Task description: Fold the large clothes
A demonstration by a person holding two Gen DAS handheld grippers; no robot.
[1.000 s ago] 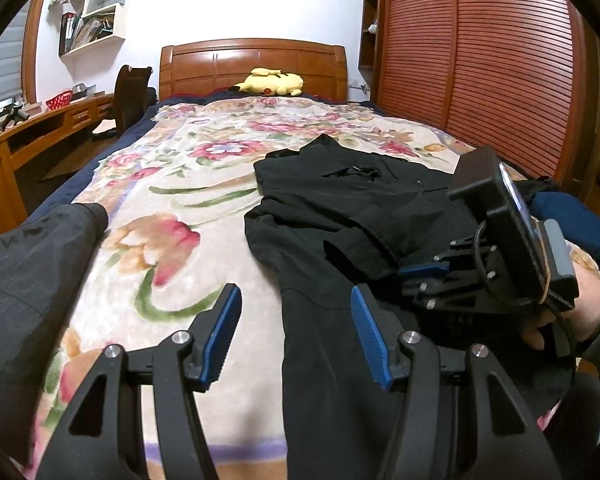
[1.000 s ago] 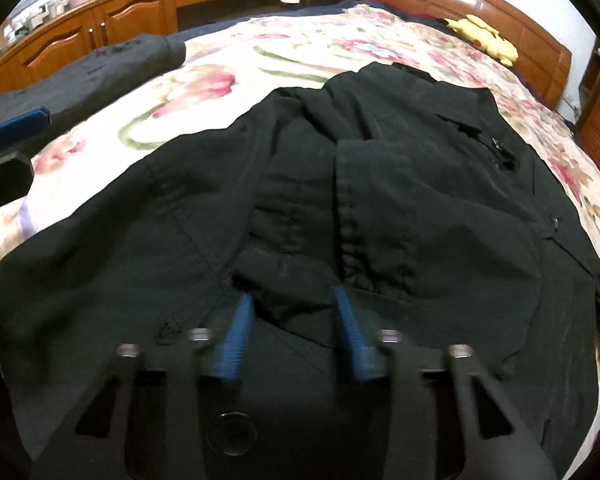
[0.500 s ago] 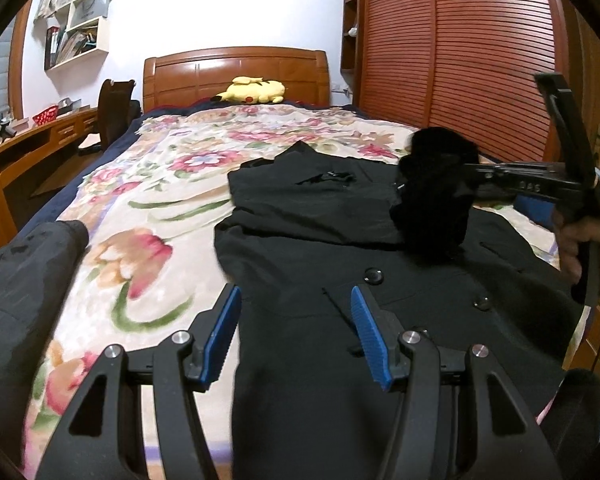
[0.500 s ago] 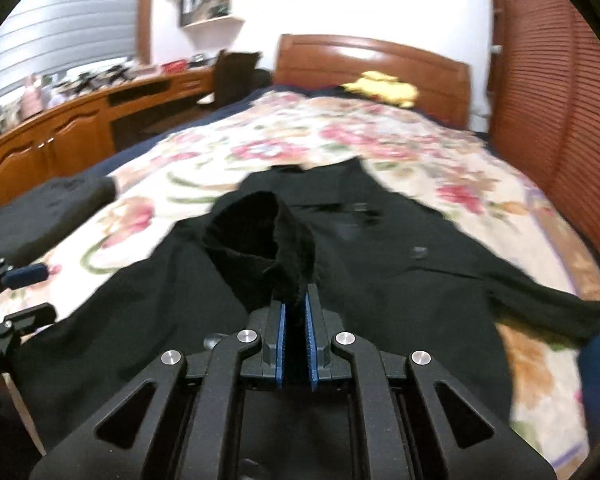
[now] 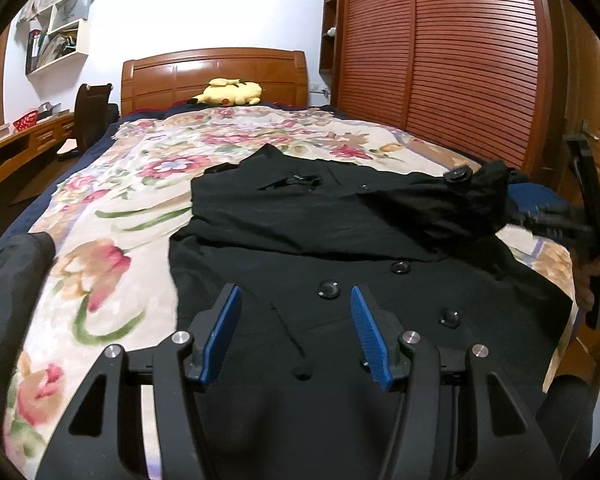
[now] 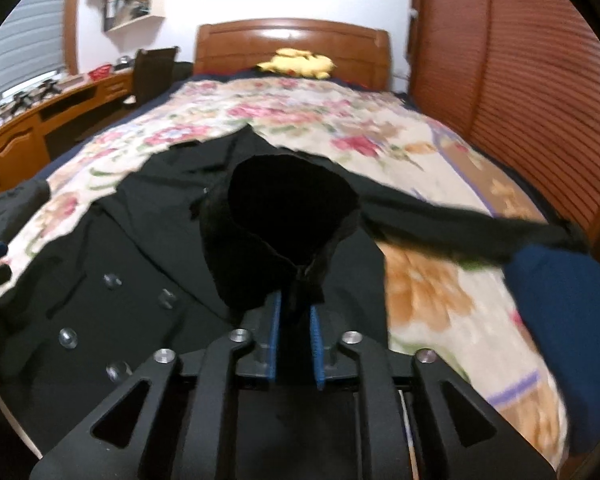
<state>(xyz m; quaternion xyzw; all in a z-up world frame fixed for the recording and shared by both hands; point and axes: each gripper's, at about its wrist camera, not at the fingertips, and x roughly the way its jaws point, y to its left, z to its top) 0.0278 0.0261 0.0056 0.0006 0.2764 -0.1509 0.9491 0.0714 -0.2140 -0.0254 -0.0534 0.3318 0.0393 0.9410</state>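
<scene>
Only the right wrist view shows right gripper loosening, pinching coat sleeve; left gripper open.

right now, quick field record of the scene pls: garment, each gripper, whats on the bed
garment: black coat, spread front up on the floral bedspread, buttons showing
right gripper: jaws just opened a little; sleeve cuff between the pads, lifted off the coat
left gripper: open, empty, above the coat's lower front
also on bed: yellow plush toy at the headboard; dark garment at the left edge; blue fabric at the right edge
</scene>
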